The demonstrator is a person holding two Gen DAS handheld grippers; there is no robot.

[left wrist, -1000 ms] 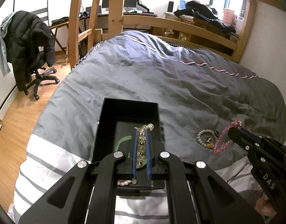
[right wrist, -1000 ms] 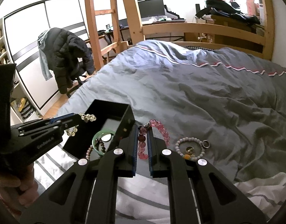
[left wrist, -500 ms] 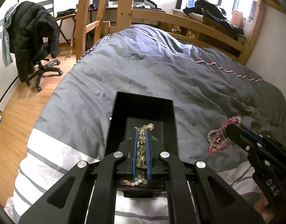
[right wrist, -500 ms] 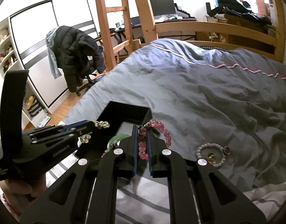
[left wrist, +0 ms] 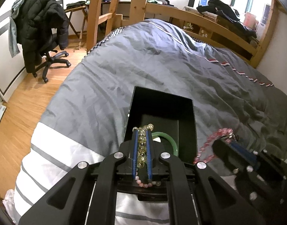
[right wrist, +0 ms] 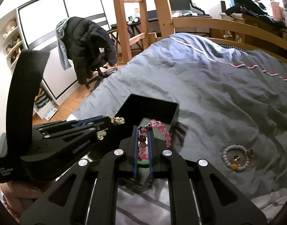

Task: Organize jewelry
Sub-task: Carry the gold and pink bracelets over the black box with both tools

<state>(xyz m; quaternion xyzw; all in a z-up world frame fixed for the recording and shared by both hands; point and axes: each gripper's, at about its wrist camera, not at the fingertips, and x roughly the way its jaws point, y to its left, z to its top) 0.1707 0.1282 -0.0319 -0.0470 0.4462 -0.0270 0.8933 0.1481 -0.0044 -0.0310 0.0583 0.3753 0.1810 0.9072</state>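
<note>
Grippers pinch yellow bracelet [left wrist: 142, 146] and pink bracelet [right wrist: 143, 142] over black box [left wrist: 162, 101].

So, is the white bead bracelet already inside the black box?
No, the white bead bracelet lies on the grey bedcover, apart from the black box and to its right.

Soft daylight from blown-out far windows; strong fisheye bending, dark corners.

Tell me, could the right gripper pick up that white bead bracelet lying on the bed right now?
Probably not yet: the right gripper is shut on the pink bracelet. The white bead bracelet lies uncovered on the duvet.
</note>
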